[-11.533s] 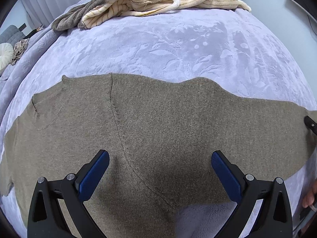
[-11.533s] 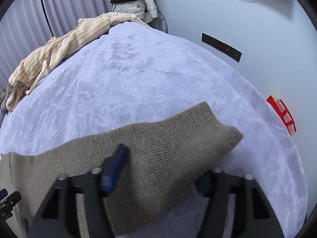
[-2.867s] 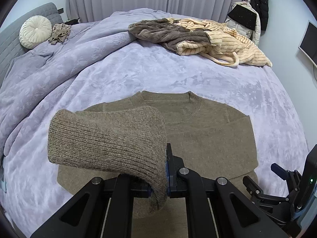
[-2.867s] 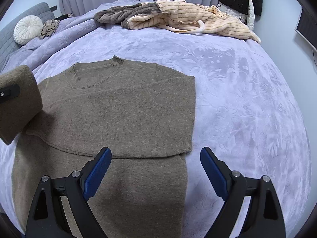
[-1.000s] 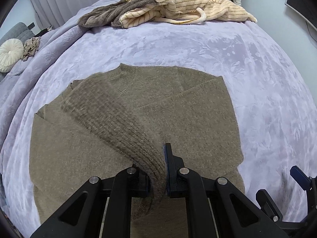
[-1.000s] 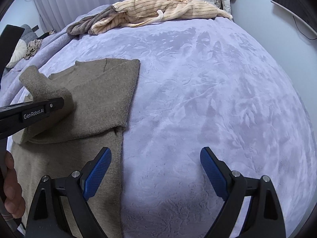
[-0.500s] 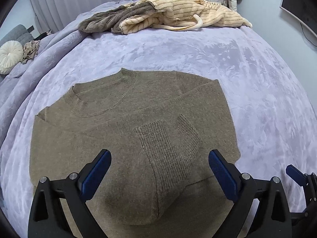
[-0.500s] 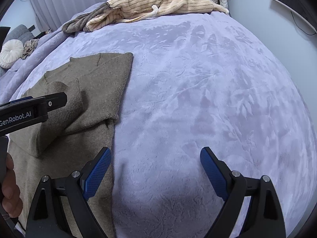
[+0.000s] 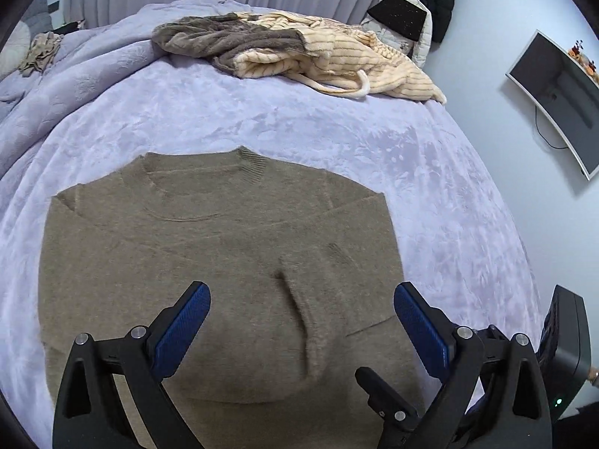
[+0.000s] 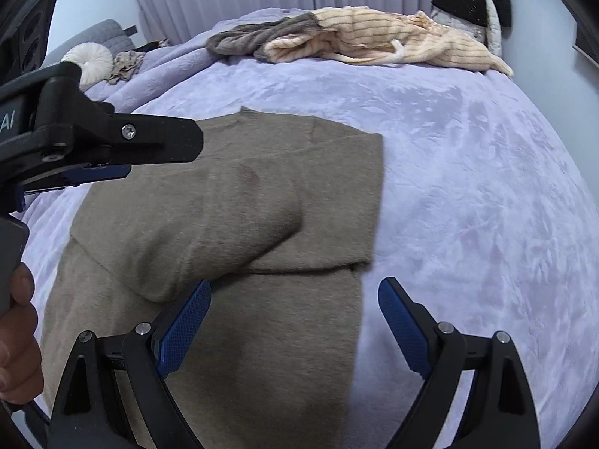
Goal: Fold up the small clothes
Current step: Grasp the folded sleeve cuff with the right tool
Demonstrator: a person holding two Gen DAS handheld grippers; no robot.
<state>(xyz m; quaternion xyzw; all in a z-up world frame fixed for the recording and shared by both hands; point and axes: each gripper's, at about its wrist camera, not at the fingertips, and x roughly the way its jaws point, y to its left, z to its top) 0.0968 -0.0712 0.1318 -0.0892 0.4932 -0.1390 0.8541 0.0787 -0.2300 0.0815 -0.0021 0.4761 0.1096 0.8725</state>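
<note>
Progress, judged from how it lies: olive-brown knitted sweater (image 9: 209, 262) flat on the lavender embossed plush bedspread (image 9: 337, 142); both sleeves already folded in across the chest, the later one lying diagonally with its ribbed cuff (image 9: 337, 258) ending near the sweater's 3 o'clock edge; in the right wrist view that sleeve (image 10: 209, 232) overlaps the other one's lower edge; sleeve stage looks done.

Left to do, my read: fold the hem up toward the collar, maybe one more halving; then the beige striped fleece garment with grey-brown trim (image 9: 329, 63) heaped at 12 o'clock on the bed, untouched.

Orientation: ribbed crew collar (image 9: 251, 159) points to about 12 o'clock in the left wrist view, hem toward 6 o'clock and out of frame under the tool; long axis runs 12–6, tilted slightly toward 1 in the right wrist view.

Left gripper (image 9: 301, 321): blue pads spread wide, nothing between them, hovering over the lower chest; its jaws have just been opening, sleeve now free of them.

Right gripper (image 10: 294, 318): fingers wide apart, empty, above the sweater's 3 o'clock edge; one pad over knit, the other over bedspread.
</note>
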